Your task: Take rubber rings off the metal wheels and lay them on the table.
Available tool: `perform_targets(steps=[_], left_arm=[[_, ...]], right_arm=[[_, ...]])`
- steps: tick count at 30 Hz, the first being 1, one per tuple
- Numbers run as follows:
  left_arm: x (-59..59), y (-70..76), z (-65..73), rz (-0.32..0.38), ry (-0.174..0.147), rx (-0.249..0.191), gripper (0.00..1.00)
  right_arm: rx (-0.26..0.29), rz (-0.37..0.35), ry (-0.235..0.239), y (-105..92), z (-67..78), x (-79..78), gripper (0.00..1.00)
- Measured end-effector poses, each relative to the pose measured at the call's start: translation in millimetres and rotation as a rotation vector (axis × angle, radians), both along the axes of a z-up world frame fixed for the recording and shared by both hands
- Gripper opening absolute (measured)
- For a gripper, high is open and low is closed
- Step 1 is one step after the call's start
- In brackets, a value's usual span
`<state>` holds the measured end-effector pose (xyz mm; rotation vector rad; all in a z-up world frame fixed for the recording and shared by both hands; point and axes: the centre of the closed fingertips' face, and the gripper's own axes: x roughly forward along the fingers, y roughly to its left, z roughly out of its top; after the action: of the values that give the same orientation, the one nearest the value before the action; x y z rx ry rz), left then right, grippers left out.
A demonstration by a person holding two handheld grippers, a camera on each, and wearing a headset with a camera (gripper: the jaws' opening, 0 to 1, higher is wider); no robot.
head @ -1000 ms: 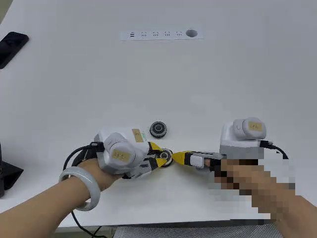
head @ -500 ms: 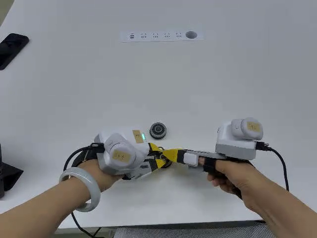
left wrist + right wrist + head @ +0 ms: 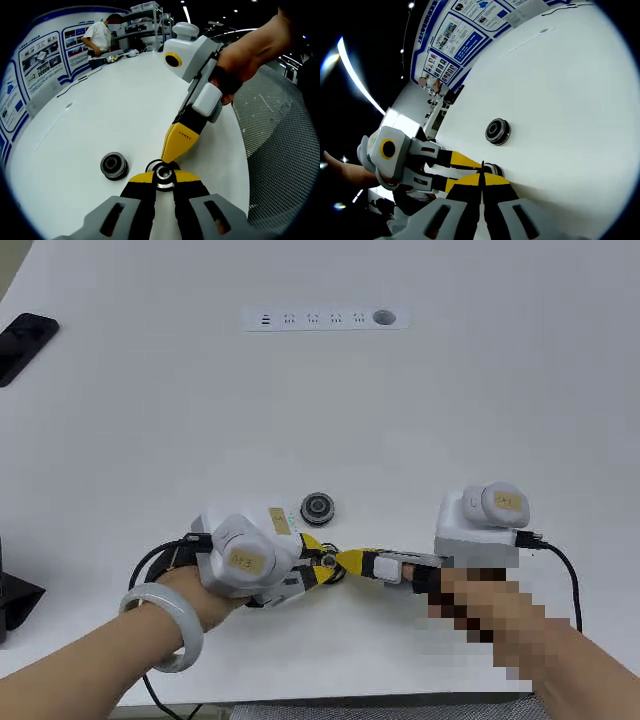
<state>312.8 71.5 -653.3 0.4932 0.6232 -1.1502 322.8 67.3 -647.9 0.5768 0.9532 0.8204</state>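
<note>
First wheel [image 3: 163, 173] clamped; second wheel [image 3: 318, 507] lying flat.

no text can be read with certainty. a short line of small black letters sits on the yellow finger [image 3: 179, 140] of the right tongs [image 3: 165, 159], centre of the left gripper view, too small to spell out. in the head view, tan stickers [image 3: 244, 560] on the left tongs [image 3: 322, 565], lower left, and a tan label [image 3: 508, 502] on the right tongs' housing, lower right, carry blurred marks. wall posters [image 3: 42, 55], upper left of the left gripper view, have print too fine to read.
</note>
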Motion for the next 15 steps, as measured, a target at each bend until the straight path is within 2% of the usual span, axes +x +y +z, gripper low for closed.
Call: perform_targets(steps=[2,5,8,15], left_arm=[[0.2,0.0,0.2,0.021,0.013,-0.02,0.13],[-0.1,-0.5,0.4,0.027,0.012,-0.025,0.14],[0.3,0.5,0.7,0.029,0.004,-0.023,0.18],[-2.4,6.6,2.5,0.025,-0.023,-0.02,0.2]], right_arm=[[-0.007,0.0,0.0,-0.7,-1.3,-0.1,0.02],[-0.014,0.002,0.002,-1.9,-2.9,-0.9,0.02],[-0.015,0.002,0.001,-2.4,-2.6,-1.5,0.02],[-0.016,0.002,0.0,-2.7,-2.2,-1.5,0.02]])
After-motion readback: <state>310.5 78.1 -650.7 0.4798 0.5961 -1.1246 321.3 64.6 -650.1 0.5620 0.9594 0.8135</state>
